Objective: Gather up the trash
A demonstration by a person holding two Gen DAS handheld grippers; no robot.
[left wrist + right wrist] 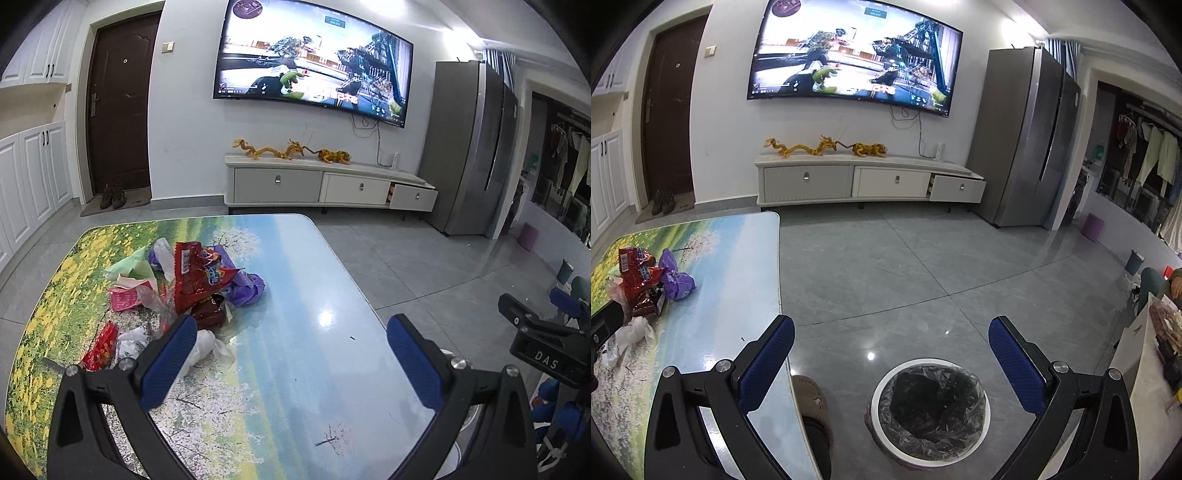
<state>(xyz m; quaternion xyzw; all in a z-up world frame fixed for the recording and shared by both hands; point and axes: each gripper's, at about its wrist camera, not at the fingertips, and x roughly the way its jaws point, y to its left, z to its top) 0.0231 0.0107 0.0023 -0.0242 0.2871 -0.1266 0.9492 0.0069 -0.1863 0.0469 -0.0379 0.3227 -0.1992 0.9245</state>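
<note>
A pile of trash lies on the left of the landscape-print table [303,280]: a red snack wrapper [201,275], a purple bag [245,286], pink and green papers [127,291], and crumpled white plastic [207,349]. My left gripper [291,354] is open and empty above the table, its left finger beside the white plastic. My right gripper [892,356] is open and empty, off the table's right edge, above a white trash bin [931,410] lined with a black bag. The pile also shows in the right wrist view [646,280].
A brown slipper [812,402] lies on the grey tile floor by the table edge. A TV cabinet [868,181], wall TV [857,55] and grey fridge [1023,136] stand at the far wall. Another table [1145,369] is at the right.
</note>
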